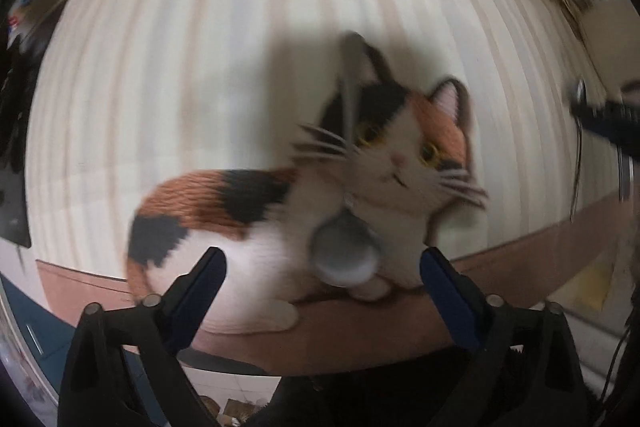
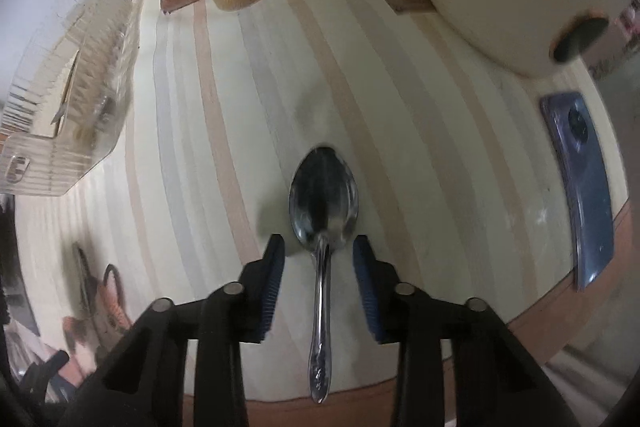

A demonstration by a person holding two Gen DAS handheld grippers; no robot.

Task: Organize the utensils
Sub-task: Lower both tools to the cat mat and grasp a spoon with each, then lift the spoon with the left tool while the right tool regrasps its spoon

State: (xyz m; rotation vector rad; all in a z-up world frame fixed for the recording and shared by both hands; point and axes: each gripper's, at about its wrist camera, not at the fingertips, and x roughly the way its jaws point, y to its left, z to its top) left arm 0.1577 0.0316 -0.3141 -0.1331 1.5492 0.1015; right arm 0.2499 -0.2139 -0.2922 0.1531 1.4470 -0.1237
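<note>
The left gripper (image 1: 322, 285) points down with its jaws spread wide over a blurred spoon (image 1: 347, 223) lying across a cat-shaped mat (image 1: 240, 203); closing off-centre could nudge the spoon or catch the mat instead. The right gripper (image 2: 319, 277) also points down, jaws partly open and not touching the second spoon (image 2: 323, 211), whose neck lies between them on the striped tablecloth (image 2: 420, 163). The thin, shiny handle may slip or pivot if pinched there. A phone (image 2: 578, 187) lies well apart at right.

Right claw (image 2: 319, 281) points down over striped worktop (image 2: 420, 155), pads apart, steel spoon (image 2: 322, 211) lying between them untouched; blue phone (image 2: 584, 187) at right edge.
</note>
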